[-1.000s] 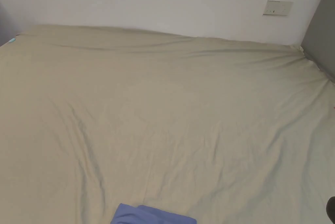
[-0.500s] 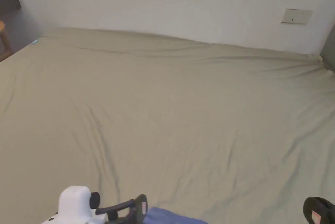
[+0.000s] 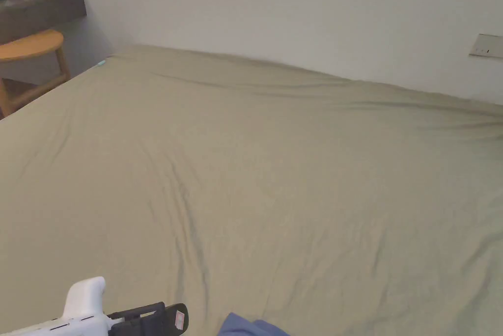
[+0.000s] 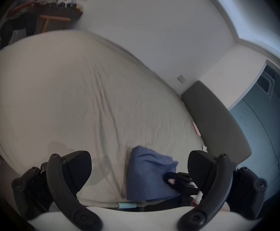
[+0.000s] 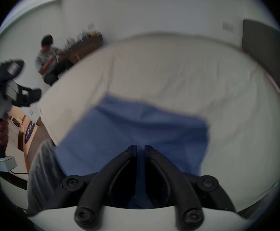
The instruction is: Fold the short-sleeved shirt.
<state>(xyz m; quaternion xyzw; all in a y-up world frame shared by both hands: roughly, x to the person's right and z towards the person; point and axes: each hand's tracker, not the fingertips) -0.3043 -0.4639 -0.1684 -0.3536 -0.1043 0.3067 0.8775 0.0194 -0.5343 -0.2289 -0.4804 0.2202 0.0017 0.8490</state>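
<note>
right gripper (image 5: 140, 148): jaws nearly together, blue shirt (image 5: 136, 134) cloth between them | left gripper (image 4: 139, 173): jaws wide, nothing between, off the bed's near-left edge | shirt: folded, near edge of bed (image 3: 275, 170), its far corner peeks into head view | far left: wooden stool (image 3: 29, 49), seated person (image 5: 49, 58) | far right: grey headboard (image 4: 216, 123)

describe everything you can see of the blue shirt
The shirt is plain blue, of soft thin cloth, with no print or buttons showing. It lies on the bed at the near edge, bunched or part-folded into a rough block with soft creases. In the right gripper view the right claw is shut on its near part, with blue cloth between the jaws. In the left gripper view the left claw is open, off to its side, not touching it. The head view shows just a corner.
</note>
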